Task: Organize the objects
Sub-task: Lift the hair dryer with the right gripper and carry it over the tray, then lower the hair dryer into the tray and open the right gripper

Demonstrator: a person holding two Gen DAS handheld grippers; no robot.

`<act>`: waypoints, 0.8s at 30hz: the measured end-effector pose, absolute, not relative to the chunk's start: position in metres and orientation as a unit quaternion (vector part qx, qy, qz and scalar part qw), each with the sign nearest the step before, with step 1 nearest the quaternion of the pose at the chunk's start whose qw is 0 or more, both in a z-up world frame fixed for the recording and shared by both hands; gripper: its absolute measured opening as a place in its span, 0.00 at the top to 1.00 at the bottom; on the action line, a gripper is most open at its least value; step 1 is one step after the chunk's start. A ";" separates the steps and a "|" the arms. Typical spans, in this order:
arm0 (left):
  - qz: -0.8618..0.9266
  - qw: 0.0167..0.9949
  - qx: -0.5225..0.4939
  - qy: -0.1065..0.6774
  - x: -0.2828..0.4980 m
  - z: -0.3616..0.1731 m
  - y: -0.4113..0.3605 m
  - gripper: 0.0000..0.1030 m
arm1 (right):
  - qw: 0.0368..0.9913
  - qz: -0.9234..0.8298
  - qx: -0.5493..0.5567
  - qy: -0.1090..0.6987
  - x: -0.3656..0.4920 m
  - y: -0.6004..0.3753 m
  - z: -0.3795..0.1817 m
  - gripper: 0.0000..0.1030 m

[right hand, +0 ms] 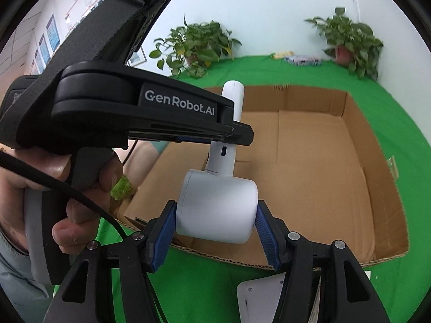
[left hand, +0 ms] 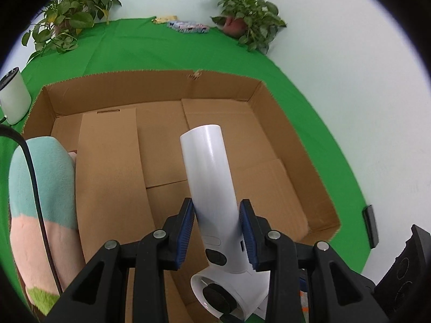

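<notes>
A white hair dryer hangs over the open cardboard box [left hand: 293, 134], held at both ends. In the left wrist view my left gripper [left hand: 216, 231] is shut on its round handle [left hand: 206, 172], blue pads pressing both sides, with the air inlet [left hand: 226, 293] below. In the right wrist view my right gripper [right hand: 215, 234] is shut on the dryer's barrel head [right hand: 218, 204]. There the left gripper [right hand: 237, 134] crosses from the left, clamping the handle [right hand: 233, 91], with a hand [right hand: 80, 188] on its grip. A pastel plush toy [left hand: 43, 188] lies in the box's left side.
The box [right hand: 377, 161] stands on a green cloth [left hand: 150, 51]. Potted plants [left hand: 72, 10] [left hand: 247, 13] stand at the back corners, with small packets [left hand: 188, 25] between them. A white cylinder device [left hand: 13, 97] stands left of the box. A black object [left hand: 371, 226] lies right.
</notes>
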State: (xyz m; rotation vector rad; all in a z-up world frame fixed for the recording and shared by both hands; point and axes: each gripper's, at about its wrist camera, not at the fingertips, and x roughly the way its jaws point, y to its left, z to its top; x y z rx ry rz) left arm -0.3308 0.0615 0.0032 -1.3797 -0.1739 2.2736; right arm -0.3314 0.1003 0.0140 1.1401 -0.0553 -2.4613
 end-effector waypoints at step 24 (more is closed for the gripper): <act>0.805 0.195 -0.559 -0.030 -0.354 -0.023 0.064 0.67 | 0.198 -0.846 0.493 -0.047 -0.387 0.095 -0.034 0.46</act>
